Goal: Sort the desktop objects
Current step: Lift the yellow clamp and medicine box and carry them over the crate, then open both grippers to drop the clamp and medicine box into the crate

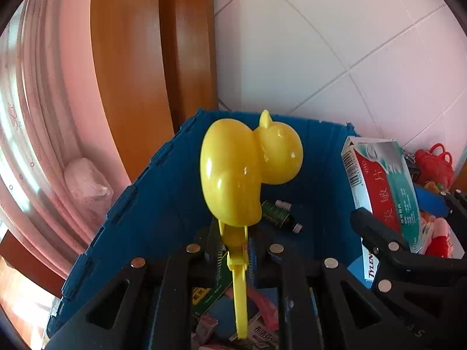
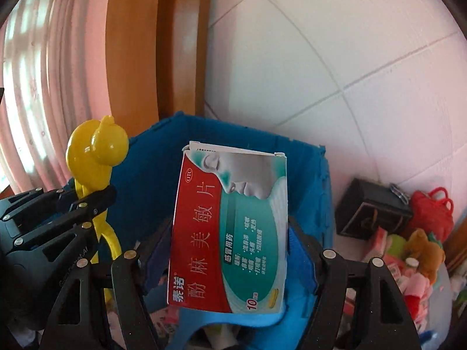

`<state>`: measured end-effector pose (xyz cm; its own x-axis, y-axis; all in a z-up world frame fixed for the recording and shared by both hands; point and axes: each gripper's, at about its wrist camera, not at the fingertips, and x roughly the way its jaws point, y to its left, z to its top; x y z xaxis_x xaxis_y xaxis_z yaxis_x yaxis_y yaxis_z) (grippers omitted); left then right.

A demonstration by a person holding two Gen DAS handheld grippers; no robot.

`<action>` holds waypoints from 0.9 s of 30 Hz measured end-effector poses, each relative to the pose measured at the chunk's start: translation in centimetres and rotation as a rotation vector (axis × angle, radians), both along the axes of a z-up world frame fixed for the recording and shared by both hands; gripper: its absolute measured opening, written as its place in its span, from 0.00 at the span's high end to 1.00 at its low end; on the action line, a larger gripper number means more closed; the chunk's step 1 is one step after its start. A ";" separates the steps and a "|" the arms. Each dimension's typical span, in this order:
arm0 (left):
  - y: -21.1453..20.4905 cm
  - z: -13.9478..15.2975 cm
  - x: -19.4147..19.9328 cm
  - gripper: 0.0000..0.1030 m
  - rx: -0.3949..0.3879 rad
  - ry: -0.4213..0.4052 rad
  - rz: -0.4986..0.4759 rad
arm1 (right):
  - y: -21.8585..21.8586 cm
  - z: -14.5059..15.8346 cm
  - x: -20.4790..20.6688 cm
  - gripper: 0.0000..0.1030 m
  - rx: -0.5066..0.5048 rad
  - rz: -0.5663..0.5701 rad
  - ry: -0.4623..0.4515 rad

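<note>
My left gripper (image 1: pixel 233 248) is shut on the handle of a yellow duck-shaped plastic clip toy (image 1: pixel 245 169) and holds it upright over a blue crate (image 1: pixel 151 210). The toy also shows in the right wrist view (image 2: pixel 96 151), at the left, with the left gripper (image 2: pixel 87 204) on it. My right gripper (image 2: pixel 230 242) is shut on a red, teal and white medicine box (image 2: pixel 230 227), held upright over the blue crate (image 2: pixel 309 175). That box also shows at the right of the left wrist view (image 1: pixel 382 186).
In the crate lie a small dark bottle (image 1: pixel 280 213) and several packets (image 1: pixel 259 329). To the right are a black box (image 2: pixel 370 210), a red toy bag (image 2: pixel 432 207) and a pile of small toys (image 2: pixel 414 262). A wooden door frame (image 1: pixel 140 58) and white tiled wall (image 1: pixel 350 43) stand behind.
</note>
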<state>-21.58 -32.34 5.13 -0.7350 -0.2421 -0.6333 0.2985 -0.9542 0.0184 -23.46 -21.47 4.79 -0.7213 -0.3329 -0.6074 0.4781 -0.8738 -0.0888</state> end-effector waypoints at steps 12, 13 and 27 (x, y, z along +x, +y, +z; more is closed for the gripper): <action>-1.3 -2.6 1.5 0.79 0.108 -0.148 0.035 | 0.1 -1.4 0.8 0.00 0.102 -0.055 0.050; -1.1 -2.5 1.8 0.79 0.108 -0.149 0.035 | 0.2 -1.3 1.0 0.00 0.108 -0.060 0.060; 2.5 -1.2 6.1 0.79 0.127 -0.118 -0.015 | 4.4 0.0 6.0 0.00 0.137 -0.095 0.185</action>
